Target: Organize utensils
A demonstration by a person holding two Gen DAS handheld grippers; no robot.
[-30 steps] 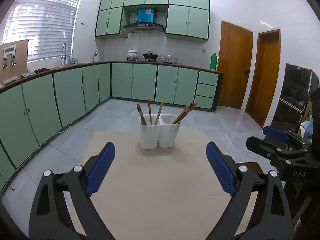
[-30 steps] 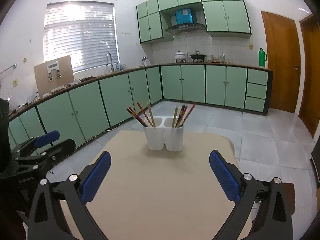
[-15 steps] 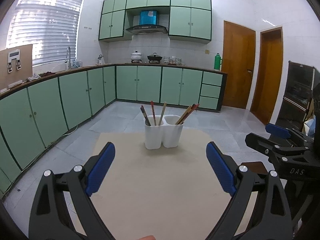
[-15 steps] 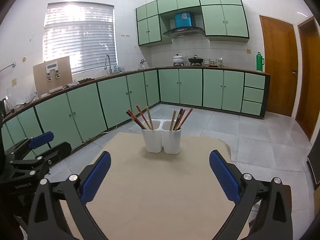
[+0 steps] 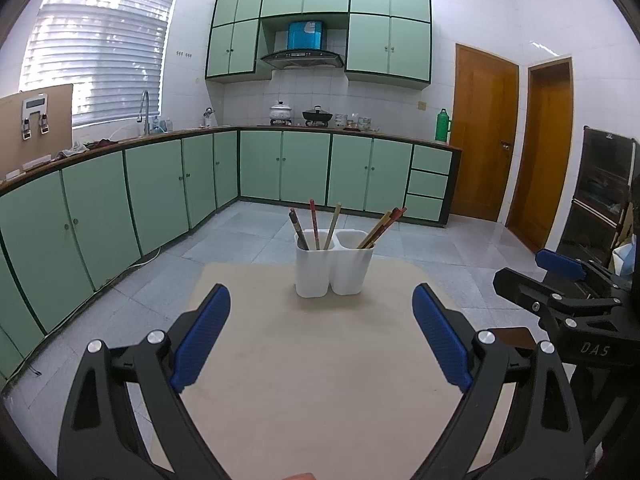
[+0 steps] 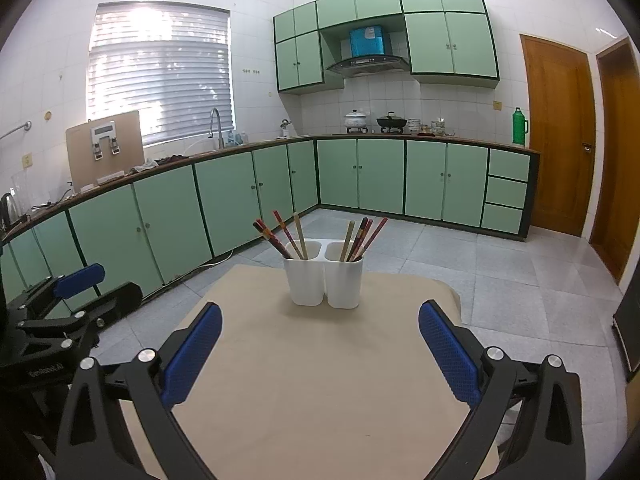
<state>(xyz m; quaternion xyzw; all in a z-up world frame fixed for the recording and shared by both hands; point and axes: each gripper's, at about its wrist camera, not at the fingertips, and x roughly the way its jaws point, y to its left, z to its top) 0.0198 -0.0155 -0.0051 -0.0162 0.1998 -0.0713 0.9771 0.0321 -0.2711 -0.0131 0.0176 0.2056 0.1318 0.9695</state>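
A white two-compartment holder [image 5: 334,266] [image 6: 324,276] stands upright at the far end of the beige table [image 5: 320,392] [image 6: 320,392]. Several chopsticks [image 5: 316,222] [image 6: 288,236] lean in its left compartment, and several more chopsticks [image 5: 382,226] [image 6: 362,238] lean in the right one. My left gripper [image 5: 320,306] is open, short of the holder, with nothing between its blue pads. My right gripper [image 6: 320,316] is also open and empty, at a similar distance. Each gripper shows at the other view's edge: right gripper [image 5: 560,276], left gripper [image 6: 76,280].
Green base cabinets [image 5: 160,192] run along the left and back walls, with pots and a sink on the counter. Two wooden doors [image 5: 486,140] are at the right, and a dark rack [image 5: 604,200] stands beside the table. Grey tiled floor surrounds the table.
Both views shifted only slightly, the left one tilting a little. Both grippers stayed open and the holder with its chopsticks did not move.
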